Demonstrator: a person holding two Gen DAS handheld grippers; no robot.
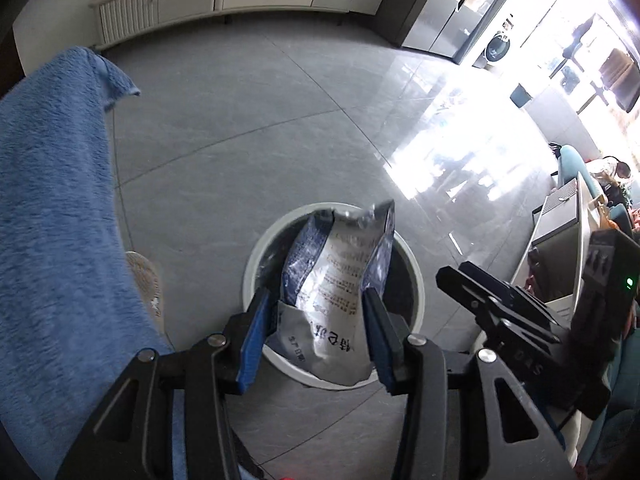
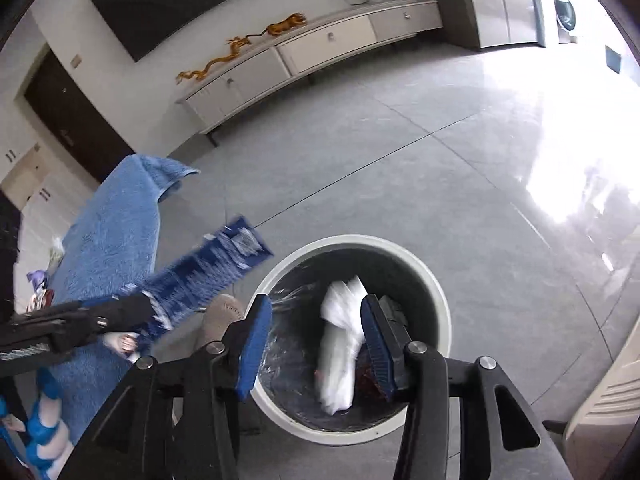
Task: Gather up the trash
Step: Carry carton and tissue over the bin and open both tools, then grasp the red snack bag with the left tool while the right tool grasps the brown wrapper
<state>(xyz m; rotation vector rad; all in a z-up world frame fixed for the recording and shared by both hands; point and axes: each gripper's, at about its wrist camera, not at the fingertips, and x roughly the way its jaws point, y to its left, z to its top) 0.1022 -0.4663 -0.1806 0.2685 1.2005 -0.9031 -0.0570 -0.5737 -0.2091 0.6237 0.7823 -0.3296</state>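
A round bin with a white rim (image 1: pixel 416 276) and a dark liner stands on the grey floor right below both grippers. My left gripper (image 1: pixel 316 296) is shut on a blue and silver snack bag (image 1: pixel 344 256), which hangs over the bin's mouth. In the right wrist view that same bag (image 2: pixel 208 272) sticks out of the left gripper (image 2: pixel 140 308) to the left of the bin rim (image 2: pixel 440 308). My right gripper (image 2: pixel 316 302) is open above the bin. A blurred piece of white crumpled trash (image 2: pixel 342 332) lies inside the bin, close to the right finger.
A blue towel (image 1: pixel 52 200) covers a surface at the left, close to the bin. A slippered foot (image 2: pixel 220 316) stands beside the rim. A long white cabinet (image 2: pixel 320 44) runs along the far wall. White furniture (image 2: pixel 608 392) is at the right.
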